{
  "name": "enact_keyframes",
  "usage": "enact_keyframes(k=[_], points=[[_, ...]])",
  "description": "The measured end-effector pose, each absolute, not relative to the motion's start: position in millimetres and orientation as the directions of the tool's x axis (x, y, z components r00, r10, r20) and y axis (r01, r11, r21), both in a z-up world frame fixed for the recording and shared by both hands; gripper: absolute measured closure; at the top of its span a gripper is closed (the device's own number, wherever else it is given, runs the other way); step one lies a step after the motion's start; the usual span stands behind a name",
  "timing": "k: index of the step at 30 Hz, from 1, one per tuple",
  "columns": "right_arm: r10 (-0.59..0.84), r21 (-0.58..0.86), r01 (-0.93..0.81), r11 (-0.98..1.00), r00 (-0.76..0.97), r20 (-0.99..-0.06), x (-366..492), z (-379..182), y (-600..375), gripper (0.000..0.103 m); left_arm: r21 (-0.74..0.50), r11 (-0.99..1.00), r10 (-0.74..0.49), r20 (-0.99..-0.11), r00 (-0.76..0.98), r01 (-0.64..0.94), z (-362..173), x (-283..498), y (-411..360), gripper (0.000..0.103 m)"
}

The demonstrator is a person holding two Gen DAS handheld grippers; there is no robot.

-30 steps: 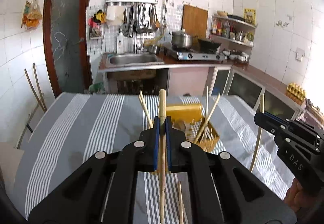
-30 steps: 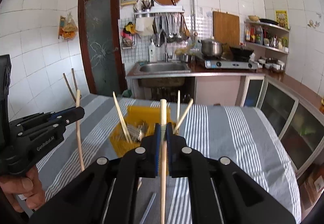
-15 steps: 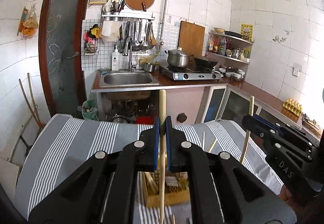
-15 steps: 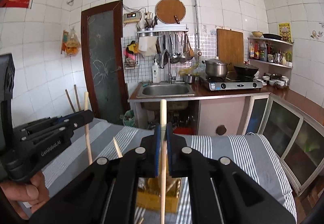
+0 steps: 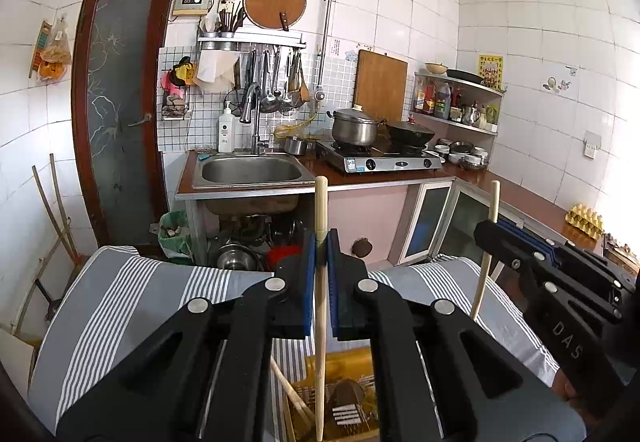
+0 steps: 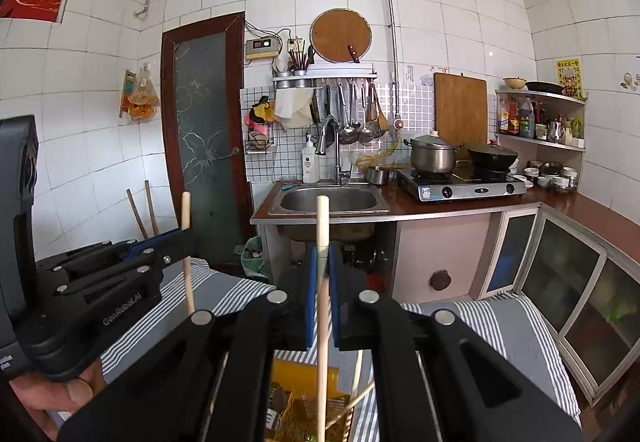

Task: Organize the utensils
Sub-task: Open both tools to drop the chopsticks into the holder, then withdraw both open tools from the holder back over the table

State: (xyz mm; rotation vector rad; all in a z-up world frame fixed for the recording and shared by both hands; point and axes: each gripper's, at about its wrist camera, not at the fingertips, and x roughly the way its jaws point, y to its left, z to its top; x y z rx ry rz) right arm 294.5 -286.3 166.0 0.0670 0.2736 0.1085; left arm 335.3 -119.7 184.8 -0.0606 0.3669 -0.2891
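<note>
Chopsticks poised upright above the yellow basket (image 5: 356, 362), one per gripper.
Both grippers have lifted since a second ago, so the drop looks imminent: left gripper (image 5: 319, 274) pinches its chopstick (image 5: 320, 322), right gripper (image 6: 322, 282) its own chopstick (image 6: 322, 306). Basket on the striped table (image 5: 132, 290) holds more chopsticks and a fork.

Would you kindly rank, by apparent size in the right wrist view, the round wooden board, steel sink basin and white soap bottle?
1. Steel sink basin
2. Round wooden board, smaller in area, though its greater distance makes this unsure
3. White soap bottle
</note>
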Motion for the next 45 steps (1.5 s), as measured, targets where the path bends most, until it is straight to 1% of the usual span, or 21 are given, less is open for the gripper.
enact_keyframes(k=[7,12,15,17,18,19,20,21,22,23,28,31,33,35,38,41,42,45], points=[[0.115,0.081,-0.096,0.992,0.956,-0.271,307,155,-284,0.097,-0.12,0.952,-0.308,-0.358,0.882,0.283,169,345,-127,0.098],[0.119,0.088,-0.097,0.991,0.943,-0.312,317,134,-282,0.097,-0.119,0.955,-0.297,-0.379,0.876,0.272,150,353,-126,0.098],[0.124,0.105,-0.092,0.99,0.928,-0.352,322,115,-284,0.097,-0.107,0.959,-0.283,-0.399,0.872,0.263,127,360,-123,0.098],[0.127,0.109,-0.092,0.99,0.918,-0.377,322,104,-285,0.097,-0.11,0.963,-0.271,-0.432,0.86,0.248,110,366,-120,0.098],[0.13,0.114,-0.093,0.989,0.914,-0.385,321,102,-285,0.096,-0.121,0.961,-0.275,-0.461,0.844,0.247,102,368,-117,0.089],[0.129,0.117,-0.09,0.989,0.911,-0.391,320,100,-288,0.095,-0.13,0.959,-0.283,-0.488,0.826,0.251,96,371,-115,0.058],[0.121,0.122,-0.08,0.989,0.913,-0.39,317,100,-291,0.092,-0.14,0.957,-0.289,-0.503,0.815,0.253,91,371,-111,0.041],[0.117,0.126,-0.073,0.989,0.915,-0.386,314,100,-294,0.081,-0.148,0.96,-0.279,-0.493,0.824,0.236,90,367,-105,0.028],[0.112,0.133,-0.066,0.989,0.918,-0.38,311,102,-297,0.069,-0.15,0.963,-0.27,-0.486,0.831,0.225,91,365,-100,0.028],[0.102,0.142,-0.053,0.989,0.923,-0.372,306,104,-303,0.066,-0.142,0.967,-0.256,-0.483,0.837,0.214,92,361,-95,0.028],[0.044,0.121,0.001,0.993,0.928,-0.369,276,104,-318,0.065,-0.117,0.981,-0.193,-0.459,0.867,0.157,98,334,-70,0.028],[-0.011,0.083,0.05,0.995,0.909,-0.417,251,93,-327,0.065,-0.064,0.992,-0.127,-0.451,0.884,0.11,97,309,-55,0.028],[-0.054,0.05,0.086,0.995,0.887,-0.458,235,78,-329,0.065,-0.057,0.994,-0.105,-0.465,0.879,0.089,88,290,-45,0.029],[-0.061,0.054,0.102,0.993,0.858,-0.51,219,56,-331,0.065,-0.043,0.996,-0.087,-0.495,0.864,0.076,69,266,-40,0.029],[-0.022,0.091,0.098,0.991,0.791,-0.611,188,6,-324,0.065,-0.032,0.996,-0.086,-0.546,0.833,0.082,38,237,-40,0.029],[0.024,0.135,0.09,0.987,0.74,-0.672,163,-32,-316,0.065,-0.066,0.991,-0.13,-0.626,0.769,0.114,-8,207,-42,0.029],[0.042,0.151,0.088,0.985,0.718,-0.695,152,-49,-310,0.065,-0.083,0.989,-0.148,-0.645,0.75,0.123,-19,199,-41,0.028],[0.066,0.16,0.078,0.984,0.677,-0.733,131,-75,-298,0.065,-0.127,0.986,-0.169,-0.685,0.708,0.112,-50,172,-29,0.029]])
